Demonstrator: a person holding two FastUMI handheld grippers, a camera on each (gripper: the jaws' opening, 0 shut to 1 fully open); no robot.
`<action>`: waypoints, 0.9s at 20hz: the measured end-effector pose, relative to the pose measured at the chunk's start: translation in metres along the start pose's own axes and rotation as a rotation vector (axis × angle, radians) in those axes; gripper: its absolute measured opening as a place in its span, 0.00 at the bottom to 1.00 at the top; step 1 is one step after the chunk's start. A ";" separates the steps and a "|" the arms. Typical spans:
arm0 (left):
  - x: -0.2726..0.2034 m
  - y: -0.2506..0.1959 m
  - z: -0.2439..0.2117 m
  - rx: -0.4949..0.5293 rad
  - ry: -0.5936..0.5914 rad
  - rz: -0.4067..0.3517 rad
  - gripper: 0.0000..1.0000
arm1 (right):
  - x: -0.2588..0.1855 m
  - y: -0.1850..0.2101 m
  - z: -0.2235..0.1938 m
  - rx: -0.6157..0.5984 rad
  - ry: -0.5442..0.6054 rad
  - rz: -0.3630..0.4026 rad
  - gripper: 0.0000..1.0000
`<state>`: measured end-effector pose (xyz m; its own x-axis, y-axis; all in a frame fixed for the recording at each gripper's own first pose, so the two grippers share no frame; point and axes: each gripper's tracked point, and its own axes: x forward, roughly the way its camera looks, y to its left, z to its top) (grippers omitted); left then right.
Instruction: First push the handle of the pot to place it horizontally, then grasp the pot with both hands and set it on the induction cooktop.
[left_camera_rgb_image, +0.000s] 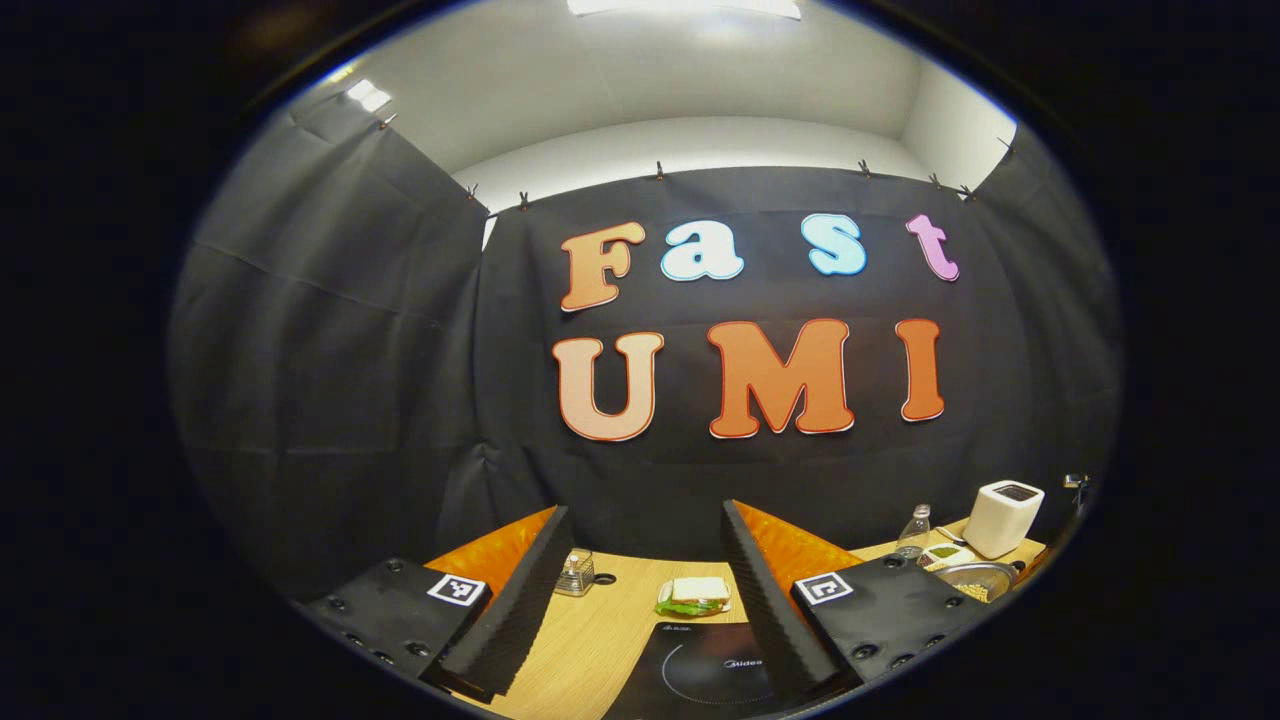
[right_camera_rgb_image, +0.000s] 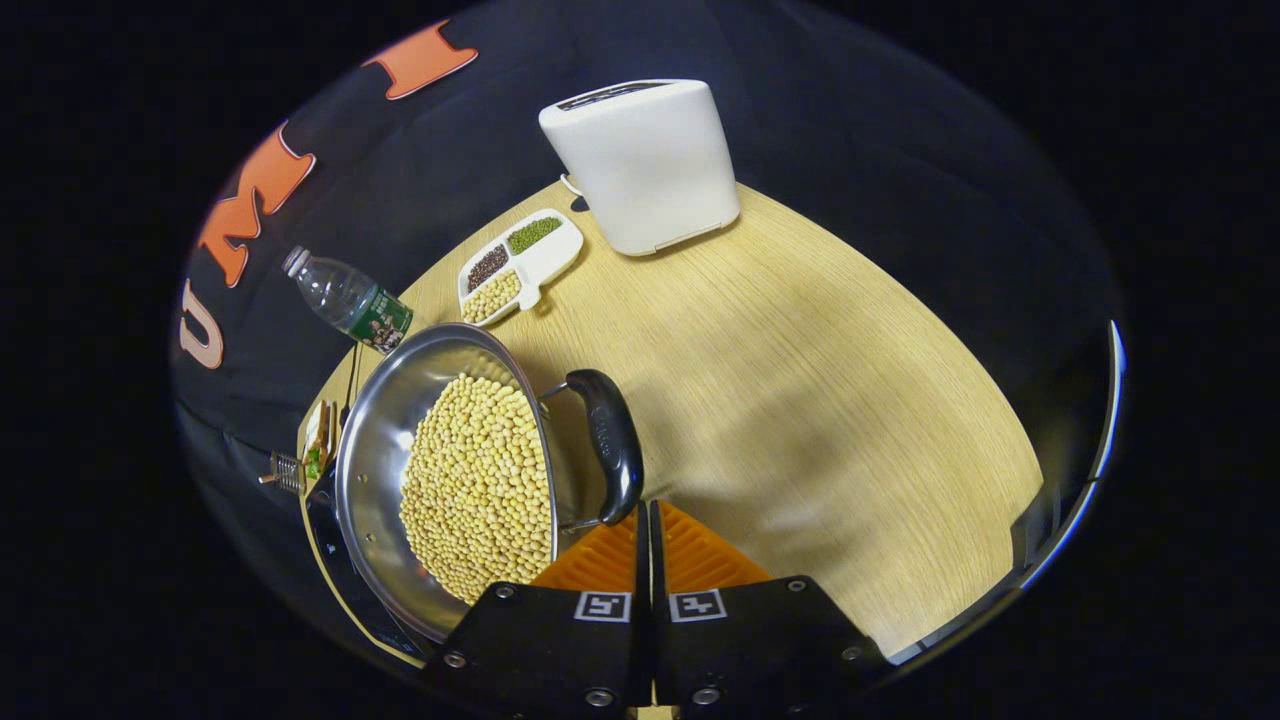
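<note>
A steel pot (right_camera_rgb_image: 450, 480) full of pale yellow beans sits on the wooden table (right_camera_rgb_image: 800, 400). Its black side handle (right_camera_rgb_image: 610, 440) faces my right gripper (right_camera_rgb_image: 645, 512). That gripper is shut, nothing between its orange fingers, and its tips sit at the handle's near end. In the left gripper view the pot (left_camera_rgb_image: 975, 578) lies far right. My left gripper (left_camera_rgb_image: 648, 512) is held open above the table, with the black induction cooktop (left_camera_rgb_image: 700, 670) below and between its fingers. A dark edge of the cooktop (right_camera_rgb_image: 325, 530) peeks out beyond the pot.
A white toaster (right_camera_rgb_image: 645, 165) stands at the table's far side, with a divided dish of beans (right_camera_rgb_image: 520, 265) and a water bottle (right_camera_rgb_image: 350, 300) nearby. A sandwich (left_camera_rgb_image: 695, 595) and a small glass jar (left_camera_rgb_image: 575, 575) lie behind the cooktop.
</note>
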<state>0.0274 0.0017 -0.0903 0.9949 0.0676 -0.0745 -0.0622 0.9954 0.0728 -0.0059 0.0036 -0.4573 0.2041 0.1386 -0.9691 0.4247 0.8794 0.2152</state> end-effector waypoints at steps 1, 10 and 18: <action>-0.002 0.000 0.001 0.001 -0.004 0.000 0.96 | 0.002 0.001 0.000 -0.004 0.008 0.006 0.00; -0.012 -0.006 -0.014 -0.024 0.042 -0.012 0.97 | 0.014 0.004 0.014 -0.019 -0.017 0.004 0.00; -0.014 -0.035 -0.037 -0.042 0.121 -0.067 0.97 | 0.003 0.009 0.031 -0.062 -0.047 0.022 0.05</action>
<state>0.0125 -0.0318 -0.1281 0.9803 0.0061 -0.1975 -0.0018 0.9998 0.0222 0.0259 -0.0019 -0.4541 0.2550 0.1381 -0.9570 0.3645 0.9030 0.2274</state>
